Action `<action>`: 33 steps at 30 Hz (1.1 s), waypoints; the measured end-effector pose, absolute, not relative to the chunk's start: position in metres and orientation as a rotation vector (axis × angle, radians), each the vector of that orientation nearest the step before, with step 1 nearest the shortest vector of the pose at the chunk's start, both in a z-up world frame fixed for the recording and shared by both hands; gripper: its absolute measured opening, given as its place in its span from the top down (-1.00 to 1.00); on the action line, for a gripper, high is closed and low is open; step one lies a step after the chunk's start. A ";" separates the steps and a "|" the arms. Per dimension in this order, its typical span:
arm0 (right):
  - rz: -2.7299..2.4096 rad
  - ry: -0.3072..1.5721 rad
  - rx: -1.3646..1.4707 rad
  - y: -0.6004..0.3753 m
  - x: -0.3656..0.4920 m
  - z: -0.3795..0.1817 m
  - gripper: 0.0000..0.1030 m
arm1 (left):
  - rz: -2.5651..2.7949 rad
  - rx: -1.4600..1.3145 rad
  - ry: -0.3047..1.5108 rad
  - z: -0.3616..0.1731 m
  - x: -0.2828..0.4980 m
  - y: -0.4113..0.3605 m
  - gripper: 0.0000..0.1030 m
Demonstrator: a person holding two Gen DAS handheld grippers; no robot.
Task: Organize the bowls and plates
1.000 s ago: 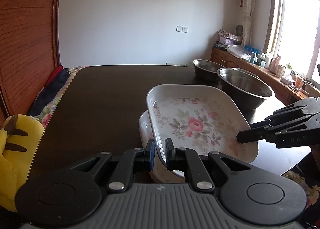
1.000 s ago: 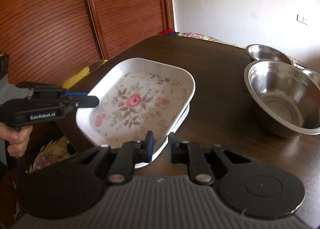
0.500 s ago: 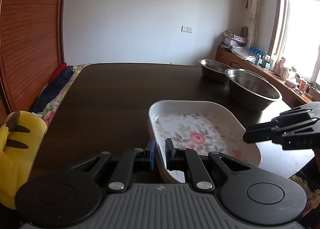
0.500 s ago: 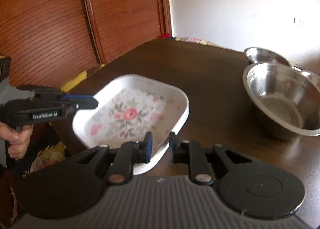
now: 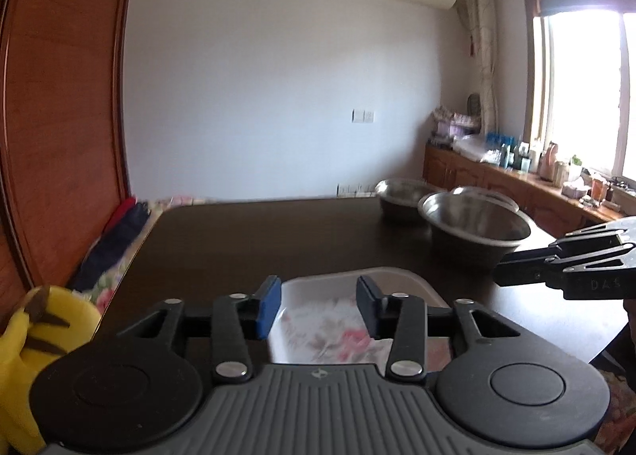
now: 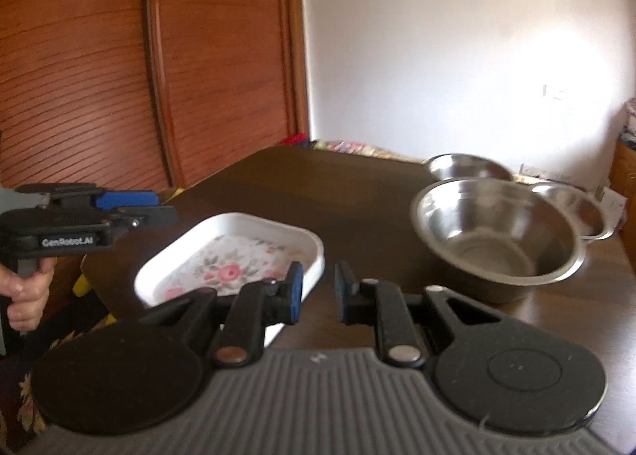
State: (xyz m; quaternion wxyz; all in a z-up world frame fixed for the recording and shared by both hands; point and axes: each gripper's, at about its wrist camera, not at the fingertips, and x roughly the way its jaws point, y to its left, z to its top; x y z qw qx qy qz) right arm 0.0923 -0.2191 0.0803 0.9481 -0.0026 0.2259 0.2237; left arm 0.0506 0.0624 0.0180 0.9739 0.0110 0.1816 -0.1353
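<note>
— While the left wrist camera is looking down its own fingers, what is the left gripper (image 5: 318, 306) doing?

— Its two fingers are standing spread apart, gripping nothing. Behind and below the gap, the floral plate (image 5: 338, 320) is lying flat near the close edge of the dark table (image 5: 246, 248).

— And further back?

— A large steel bowl (image 5: 475, 222) is sitting on the right half of the table, with two more steel bowls just behind it, close together; I cannot tell whether they are touching. The right gripper (image 5: 501, 274) is poking in from the right edge, hanging over the table clear of the plate. From this side I cannot tell how its fingers are standing. A yellow plush toy (image 5: 35, 339) is peeking in at the lower left.

— What is the right wrist camera showing?

— The right gripper (image 6: 320, 292) is standing with its fingers parted and nothing between them. The floral plate (image 6: 230, 260) is resting on the near left corner of the table (image 6: 338, 192), partly behind the left finger. The large steel bowl (image 6: 497, 232) is sitting to the right, well apart from the plate.

— And the other tool?

— The left gripper (image 6: 167, 206) is hovering at the left, held by a hand (image 6: 24, 296), its tips near the plate's far left rim without touching it.
</note>
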 end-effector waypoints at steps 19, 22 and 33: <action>0.226 0.366 0.082 -0.305 0.079 0.065 0.62 | -0.284 0.004 0.259 0.021 0.058 0.011 -1.00; 0.204 0.352 0.091 -0.314 0.076 0.065 0.48 | -0.291 0.005 0.260 0.020 0.059 0.005 -1.00; 0.162 0.321 0.106 -0.333 0.080 0.067 0.04 | -0.307 0.022 0.249 0.025 0.065 -0.012 -1.00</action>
